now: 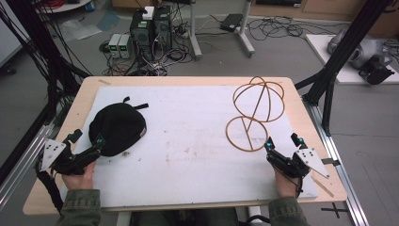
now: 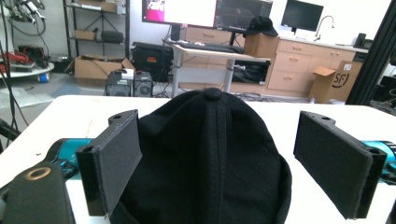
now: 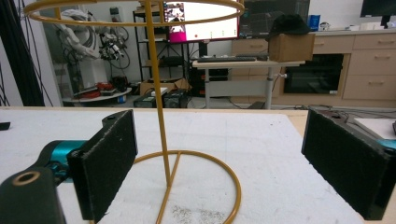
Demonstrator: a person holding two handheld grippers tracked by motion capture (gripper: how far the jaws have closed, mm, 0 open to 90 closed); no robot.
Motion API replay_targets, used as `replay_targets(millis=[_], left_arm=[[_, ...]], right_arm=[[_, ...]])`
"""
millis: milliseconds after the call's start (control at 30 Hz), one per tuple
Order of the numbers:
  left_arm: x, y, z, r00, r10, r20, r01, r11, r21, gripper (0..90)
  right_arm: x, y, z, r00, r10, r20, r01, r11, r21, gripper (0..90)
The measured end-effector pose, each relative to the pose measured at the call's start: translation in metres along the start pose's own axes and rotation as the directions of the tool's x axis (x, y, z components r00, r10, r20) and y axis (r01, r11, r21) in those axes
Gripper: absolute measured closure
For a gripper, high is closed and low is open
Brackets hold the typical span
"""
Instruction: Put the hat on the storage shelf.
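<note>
Right between the spread jaws of the left gripper (image 2: 219, 163) sits a black cap (image 2: 210, 154), crown button facing up and away, pads clear of the fabric on both sides. It looks soft and light, so I'd guess it'll squash and flop rather than lift cleanly; pinching a fold of the crown or the brim edge seems the best bet. Ahead of the right gripper (image 3: 224, 163), jaws also wide with nothing pinched, stands a thin gold wire stand (image 3: 161, 116), its post just inside the left pad and its base ring under the gap. It looks stiff but tippy, so grab the post. The white mat (image 1: 188, 141) between the two is open, though each gripper works close to a table edge.
</note>
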State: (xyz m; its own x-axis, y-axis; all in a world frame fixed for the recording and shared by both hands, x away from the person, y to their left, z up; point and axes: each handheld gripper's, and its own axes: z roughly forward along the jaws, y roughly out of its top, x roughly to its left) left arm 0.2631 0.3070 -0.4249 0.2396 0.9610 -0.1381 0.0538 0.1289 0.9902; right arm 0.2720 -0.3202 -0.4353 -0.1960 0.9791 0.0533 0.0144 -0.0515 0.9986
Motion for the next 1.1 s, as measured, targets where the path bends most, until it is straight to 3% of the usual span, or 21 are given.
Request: replay_targets(millis=[433, 633, 733, 867, 933, 1100], left_arm=[[-0.001, 0.0, 0.002, 0.9998, 0.021, -0.005, -0.021, 0.9993, 0.03, 14.8], [-0.005, 0.001, 0.009, 0.9971, 0.076, -0.001, -0.076, 0.9938, 0.081, 14.8], [-0.01, 0.002, 0.015, 0.992, 0.126, 0.0, -0.126, 0.9858, 0.111, 14.8], [-0.011, 0.001, 0.02, 0.9946, 0.103, 0.012, -0.104, 0.9877, 0.118, 14.9], [-0.012, 0.0, 0.024, 0.9936, 0.113, 0.008, -0.113, 0.9856, 0.126, 15.0], [-0.011, 0.001, 0.033, 0.992, 0.122, -0.032, -0.116, 0.9826, 0.145, 15.0]], right_arm=[[0.001, 0.0, -0.001, 0.9999, 0.011, 0.001, -0.011, 1.0, 0.002, 9.7], [0.002, 0.0, -0.001, 1.0, 0.009, -0.002, -0.009, 1.0, 0.004, 9.7], [0.001, 0.0, -0.001, 1.0, -0.002, -0.008, 0.002, 1.0, 0.003, 9.7], [-0.001, 0.0, -0.003, 1.0, 0.007, -0.002, -0.007, 1.0, -0.002, 9.7], [-0.002, 0.0, -0.005, 1.0, 0.005, 0.0, -0.005, 1.0, -0.001, 9.7], [-0.003, 0.0, -0.006, 1.0, 0.008, 0.002, -0.008, 1.0, 0.0, 9.7]])
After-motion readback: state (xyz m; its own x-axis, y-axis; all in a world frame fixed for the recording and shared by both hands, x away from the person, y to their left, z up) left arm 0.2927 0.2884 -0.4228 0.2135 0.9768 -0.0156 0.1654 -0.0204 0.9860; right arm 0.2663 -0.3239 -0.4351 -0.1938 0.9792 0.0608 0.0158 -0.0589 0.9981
